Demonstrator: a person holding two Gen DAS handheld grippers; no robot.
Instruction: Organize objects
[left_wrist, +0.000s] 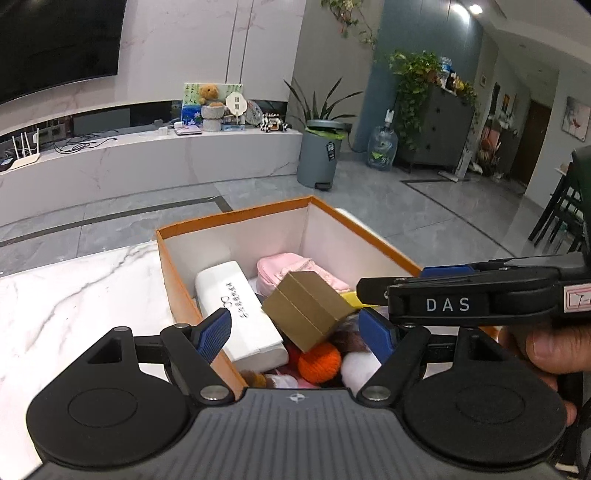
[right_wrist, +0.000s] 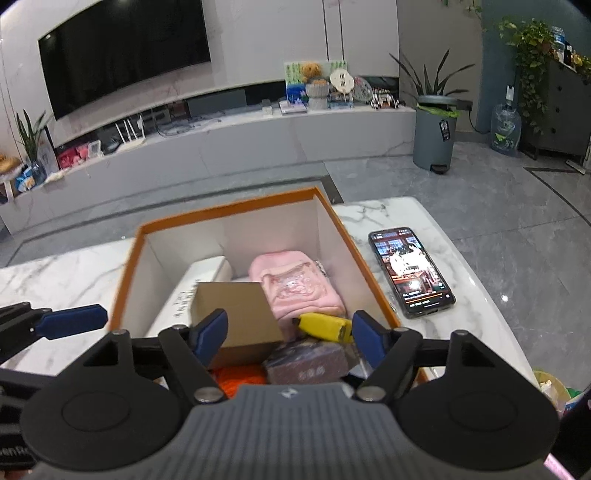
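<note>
The marble bench (right_wrist: 424, 221) carries an orange box (right_wrist: 229, 206) with white walls inside, and this box stands open near the bench's far edge. In the box lie many things close together. A long white case (left_wrist: 240, 306) with dark writing lies along the left wall. Beside it, a pink pouch (right_wrist: 295, 288) lies toward the back, close to the right wall. A tan cardboard box (left_wrist: 306, 310) rests tilted on top of the other things, leaning against the white case in the left wrist view. Under it, at the near end, there is an orange yarn ball (left_wrist: 319, 362), and just beside this a white fluffy ball (left_wrist: 360, 367). A yellow object (right_wrist: 325, 326) lies in front of the pink pouch, touching a dark patterned packet (right_wrist: 310, 360) below it. On the bench to the right of the orange box, apart from it, a phone (right_wrist: 410, 273) lies flat with the screen lit.

The left gripper (left_wrist: 295, 334) hangs over the near end of the box, its fingers (left_wrist: 214, 334) wide apart and pressing on nothing; the tan box is seen between them but free. The right gripper (right_wrist: 290, 336) is also above the near end, fingers (right_wrist: 210, 334) wide and empty. A hand (left_wrist: 546, 347) holds the right gripper's handle
</note>
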